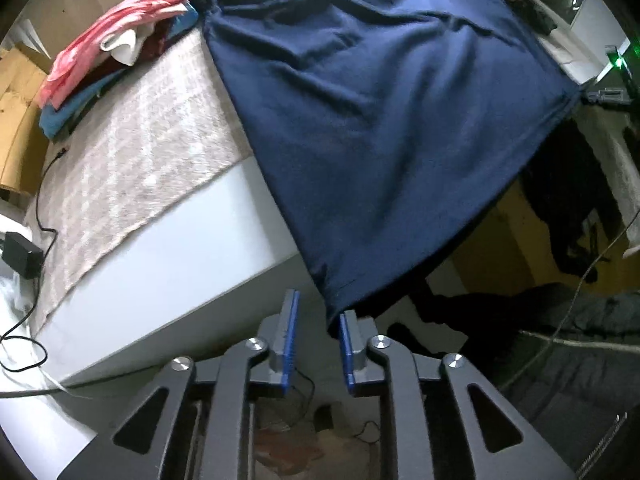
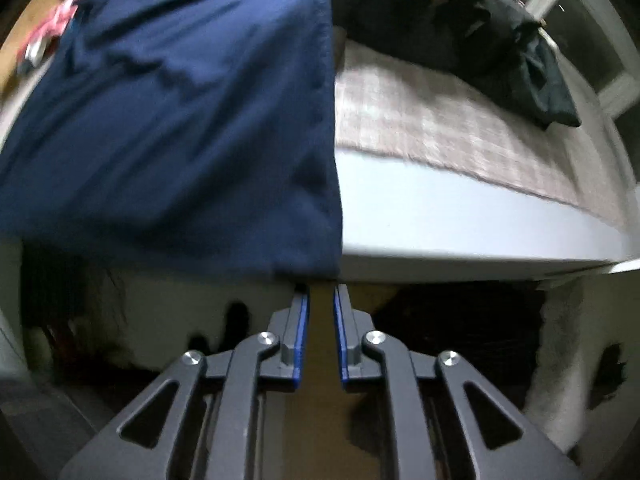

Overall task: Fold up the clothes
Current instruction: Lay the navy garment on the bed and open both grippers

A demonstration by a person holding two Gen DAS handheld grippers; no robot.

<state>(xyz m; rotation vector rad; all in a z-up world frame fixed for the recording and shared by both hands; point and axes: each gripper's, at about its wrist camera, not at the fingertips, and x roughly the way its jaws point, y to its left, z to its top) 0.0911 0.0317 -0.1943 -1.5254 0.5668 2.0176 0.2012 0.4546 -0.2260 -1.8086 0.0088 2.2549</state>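
Left wrist view: the navy shirt (image 1: 372, 120) lies spread over the bed (image 1: 168, 248), its lower part hanging past the bed's front edge. One bottom corner hangs just ahead of the left gripper (image 1: 318, 320). The jaws stand narrowly apart with nothing pressed between the pads; the corner brushes the tip of the right-hand finger but is not clamped. At the far left of the bed sits a stack of folded clothes (image 1: 104, 64) with a pink piece on top. A black power adapter (image 1: 22, 254) and its cable lie at the bed's left end.

Right wrist view (blurred): the right gripper (image 2: 321, 294) sits just below the shirt's other bottom corner, jaws narrowly apart, holding nothing. A pile of dark clothes (image 2: 480, 32) waits unfolded at the far right of the bed.

Procedure, as judged: the shirt appears laid out for its first fold. Before folding, check that both hanging corners are level and that the cloth is smooth on the blanket (image 2: 460, 128). Take each corner well inside the pads, close fully, then carry both corners together so that the fold line stays straight.

Containers: none in either view; finished items stack directly on the bed
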